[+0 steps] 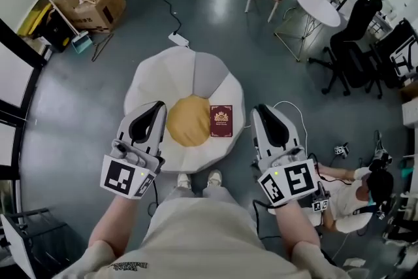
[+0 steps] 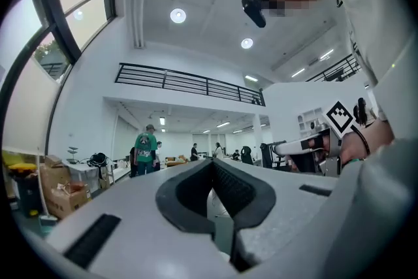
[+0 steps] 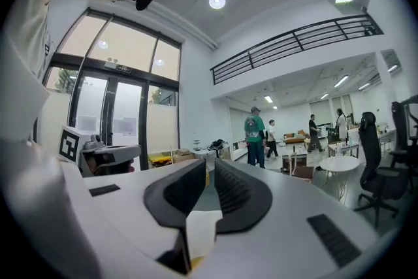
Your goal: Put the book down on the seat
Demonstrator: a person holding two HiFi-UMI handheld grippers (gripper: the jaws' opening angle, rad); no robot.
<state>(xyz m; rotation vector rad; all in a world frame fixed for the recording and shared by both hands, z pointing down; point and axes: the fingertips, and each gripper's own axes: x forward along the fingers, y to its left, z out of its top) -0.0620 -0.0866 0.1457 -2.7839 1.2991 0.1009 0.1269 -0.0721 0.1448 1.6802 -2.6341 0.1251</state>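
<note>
Head view: book lies flat, cover up, on the seat, a round white floor cushion. It sits just right of the yellow centre patch, its left edge touching or slightly overlapping it. Nothing grips it.

Left gripper hangs above the seat's left side, well apart from the book. Per the left gripper view its jaws are together at the tips w/ nothing between them, and only the room shows beyond.

Right gripper hangs just off the seat's right edge, near the book but not touching. Per the right gripper view its jaws are almost together w/ a slim slit left between the pads, and no book or anything else is in it.

Step, as I read it: the put-down looks done, since the book rests on the seat w/ both tools clear. It looks stable on the soft surface, no tilt visible.

Next move calls for little: keep both tools away so nothing nudges the book. If a tidier spot is wanted, re-grip by the right edge, approaching low and level.
</note>
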